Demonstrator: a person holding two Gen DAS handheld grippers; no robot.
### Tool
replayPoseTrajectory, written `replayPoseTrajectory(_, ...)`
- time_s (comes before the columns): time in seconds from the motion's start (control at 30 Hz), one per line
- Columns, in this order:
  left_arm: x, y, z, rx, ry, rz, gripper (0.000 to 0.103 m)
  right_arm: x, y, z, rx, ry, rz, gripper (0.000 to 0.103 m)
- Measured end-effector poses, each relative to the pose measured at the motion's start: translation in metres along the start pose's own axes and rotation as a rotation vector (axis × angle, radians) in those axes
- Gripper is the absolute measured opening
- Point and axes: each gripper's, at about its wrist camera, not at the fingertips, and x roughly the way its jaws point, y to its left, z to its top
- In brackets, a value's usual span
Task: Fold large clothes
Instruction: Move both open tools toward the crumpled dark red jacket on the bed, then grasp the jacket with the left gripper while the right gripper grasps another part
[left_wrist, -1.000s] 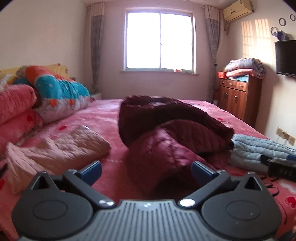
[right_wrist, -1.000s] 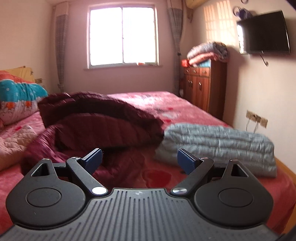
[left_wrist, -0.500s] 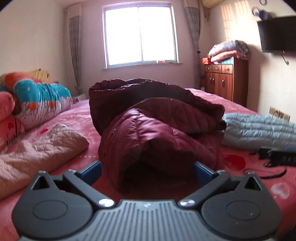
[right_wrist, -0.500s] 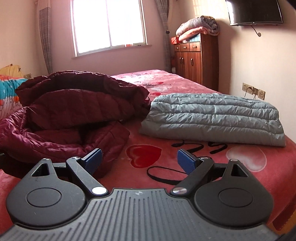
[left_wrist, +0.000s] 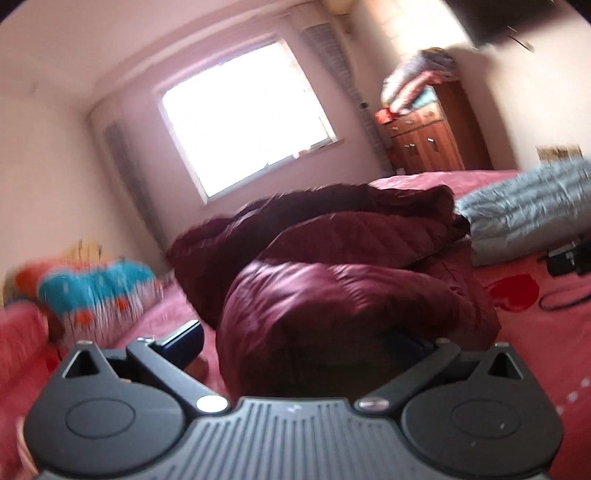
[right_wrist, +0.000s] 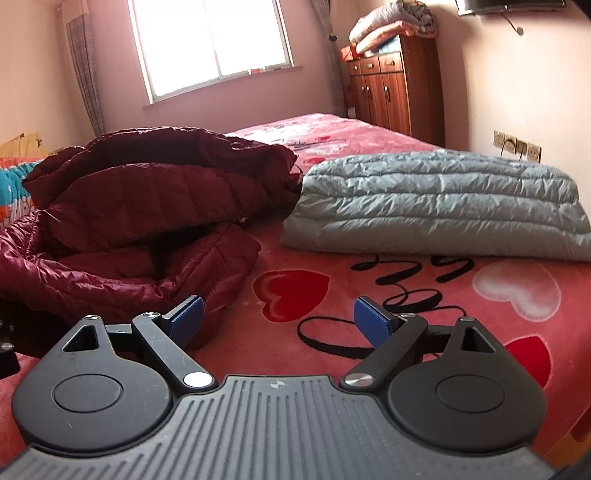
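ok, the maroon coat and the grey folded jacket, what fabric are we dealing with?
Maroon puffer coat: looks like slick nylon-type shell, padded; glossy highlights, stitched channels. Grey quilted jacket: similar thin shell, duller sheen, crinkled horizontal baffles. Fill can't be told from the look.

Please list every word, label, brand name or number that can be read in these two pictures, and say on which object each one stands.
No text can be read.
Right gripper: a small pale mark on its ribbed body, too small to read.
Left gripper: the same kind of mark, blurred.
Pink bedspread: black looping lines between printed hearts; they may be script, but no letters can be made out.
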Motion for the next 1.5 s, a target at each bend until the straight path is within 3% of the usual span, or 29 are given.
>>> replayPoseTrajectory(0.1,0.006,-0.013,0.003,0.113,-0.034,-0.003,0.101,0.003,-0.004,0.000,0.022,0.018,0.005,0.103)
replayPoseTrajectory(0.23,0.017,-0.018,0.002,0.166,-0.034,-0.013,0.098,0.005,-0.010,-0.001,0.056,0.032,0.012,0.103)
replayPoseTrajectory(0.5,0.023,-0.026,0.007,0.309,-0.073,0.037,0.089,0.015,-0.021,-0.002,0.127,0.078,0.028,0.103)
replayPoseTrajectory(0.57,0.021,-0.030,0.008,0.384,-0.099,0.048,0.083,0.016,-0.022,-0.002,0.130,0.082,0.033,0.103)
replayPoseTrajectory(0.67,0.013,-0.036,0.007,0.514,-0.142,0.054,0.083,0.018,-0.023,-0.002,0.140,0.089,0.038,0.103)
replayPoseTrajectory(0.9,0.001,-0.037,0.007,0.659,-0.160,-0.012,0.082,0.024,-0.030,-0.001,0.182,0.113,0.054,0.103)
replayPoseTrajectory(1.1,0.015,-0.045,0.001,0.719,-0.065,-0.098,0.044,0.027,-0.032,-0.001,0.191,0.118,0.061,0.103)
replayPoseTrajectory(1.17,0.018,-0.047,0.000,0.703,-0.023,-0.116,0.027,0.028,-0.033,-0.001,0.198,0.119,0.060,0.103)
replayPoseTrajectory(1.27,0.015,-0.041,0.004,0.593,0.011,-0.118,0.016,0.029,-0.036,0.000,0.210,0.123,0.058,0.103)
replayPoseTrajectory(1.5,-0.016,0.017,0.030,0.161,0.016,-0.073,0.009,0.032,-0.040,-0.001,0.235,0.132,0.048,0.103)
